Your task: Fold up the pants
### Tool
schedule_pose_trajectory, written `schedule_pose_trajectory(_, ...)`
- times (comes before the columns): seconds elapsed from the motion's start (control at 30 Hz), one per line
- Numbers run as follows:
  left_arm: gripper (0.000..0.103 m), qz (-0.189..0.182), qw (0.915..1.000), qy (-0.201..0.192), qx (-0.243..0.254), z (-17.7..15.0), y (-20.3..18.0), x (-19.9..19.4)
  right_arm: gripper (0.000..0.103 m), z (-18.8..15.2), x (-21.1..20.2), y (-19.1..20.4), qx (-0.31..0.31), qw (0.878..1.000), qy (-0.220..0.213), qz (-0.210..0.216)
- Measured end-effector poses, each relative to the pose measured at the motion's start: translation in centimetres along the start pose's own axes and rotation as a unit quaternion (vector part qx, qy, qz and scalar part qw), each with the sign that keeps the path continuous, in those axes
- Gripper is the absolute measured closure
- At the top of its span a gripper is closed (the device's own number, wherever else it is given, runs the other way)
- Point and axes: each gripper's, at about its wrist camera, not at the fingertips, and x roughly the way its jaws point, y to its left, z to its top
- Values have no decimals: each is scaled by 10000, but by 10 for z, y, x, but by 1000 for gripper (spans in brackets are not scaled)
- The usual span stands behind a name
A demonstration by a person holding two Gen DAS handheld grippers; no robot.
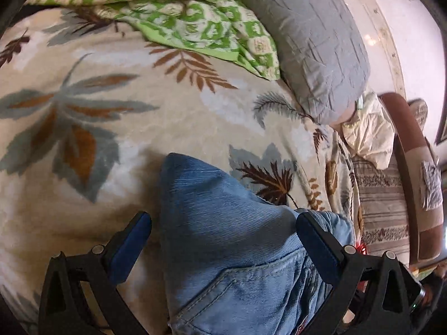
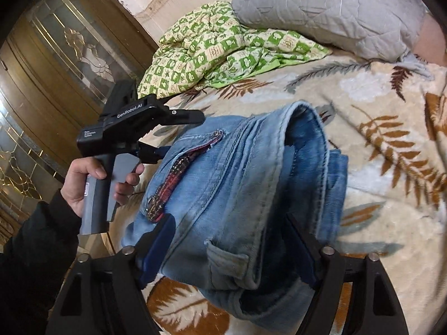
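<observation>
Soft indoor light, strong fisheye bending, dark vignetted corners.

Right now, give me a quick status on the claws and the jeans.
Left claw open, jaws straddling the jeans. Right claw open around the folded bundle. Jeans bunched on the leaf-print blanket. Green quilt and grey pillow lie beyond.

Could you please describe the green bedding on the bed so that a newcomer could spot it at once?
Start at the bed's leaf-print blanket and look to its far end, beside the grey quilted pillow. There lies a crumpled quilt; its green-and-cream checks set it apart from the plain pillow and the blue jeans.
</observation>
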Motion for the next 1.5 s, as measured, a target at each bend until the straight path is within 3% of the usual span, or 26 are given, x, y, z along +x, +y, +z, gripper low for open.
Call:
schedule_pose_trajectory(0.03, 12, -34, 10000, -38, 77, -1, -2, -1, 57, -1, 3, 0, 5, 10000, 44, -10)
schedule_pose_trajectory(0.07, 23, -39, 9999, -50, 120, -1, -2, -1, 76, -2, 5, -1, 15, 10000, 88, -28)
schedule_pose_trajectory(0.1, 35, 57, 9999, -41, 154, -1, -2, -1, 80, -3, 6, -3, 19, 9999, 104, -24)
schedule_pose_trajectory(0.13, 47, 102, 9998, -40, 192, -1, -3, -3, 81, -4, 7, -4, 24, 9999, 101, -29)
schedule_pose_trajectory(0.2, 57, 148, 9992, -66, 361, -1, -8, -8, 88, -6, 3, -6, 48, 10000, 33, -9)
schedule_pose_trajectory(0.33, 76, 272, 9973, -126, 667, -3, -21, -19, 91, -5, -17, -4, -3, 9995, -300, 57)
schedule_pose_trajectory(0.47, 79, 159, 9951, -181, 963, -5, -31, -27, 92, -8, -39, -6, 44, 9982, -550, 237)
schedule_pose_trajectory(0.6, 79, 297, 9952, -3, 936, -2, -24, -14, 92, -16, -49, -14, 270, 9969, -670, 309)
schedule_pose_trajectory(0.7, 79, 567, 9940, 239, 908, -2, -14, 6, 92, -22, -24, -25, 498, 9983, -291, -95)
schedule_pose_trajectory(0.77, 78, 530, 9947, 305, 823, -1, -8, 13, 92, -30, -3, -35, 576, 9976, -89, -365)
schedule_pose_trajectory(0.9, 76, 459, 9955, 352, 756, 0, -4, 15, 92, -35, 0, -41, 772, 9961, -192, -372)
schedule_pose_trajectory(1.0, 69, 520, 9954, 284, 748, -3, -5, 15, 92, -34, -1, -41, 754, 9962, -180, -388)
schedule_pose_trajectory(1.03, 56, 586, 9949, 171, 799, -5, -5, 12, 92, -34, -2, -43, 799, 9961, -180, -335)
schedule_pose_trajectory(1.1, 33, 830, 9938, -59, 736, -9, -2, 2, 80, -33, -7, -47, 916, 9954, -219, -165)
schedule_pose_trajectory(1.13, 31, 755, 9952, -87, 617, -10, 1, -3, 74, -33, -12, -49, 992, 9947, -234, -105)
schedule_pose_trajectory(1.17, 31, 449, 9978, -70, 492, -14, 3, -12, 59, -32, -18, -50, 1044, 9942, -254, -67)
schedule_pose_trajectory(1.2, 21, 240, 9987, -86, 452, -18, 3, -19, 29, -30, -24, -48, 1053, 9940, -295, -29)
schedule_pose_trajectory(1.23, 7, 137, 9987, -187, 460, -24, 1, -30, 19, -28, -33, -48, 1060, 9937, -376, -28)
schedule_pose_trajectory(1.3, 1, 124, 9969, -475, 618, -37, -6, -50, 16, -23, -54, -46, 1015, 9921, -732, 31)
schedule_pose_trajectory(1.37, 1, 69, 9952, -497, 841, -53, -11, -66, 16, -13, -68, -45, 950, 9912, -916, 62)
schedule_pose_trajectory(1.5, 1, 120, 9912, -358, 1273, -77, -21, -79, 16, 6, -69, -44, 904, 9923, -847, -67)
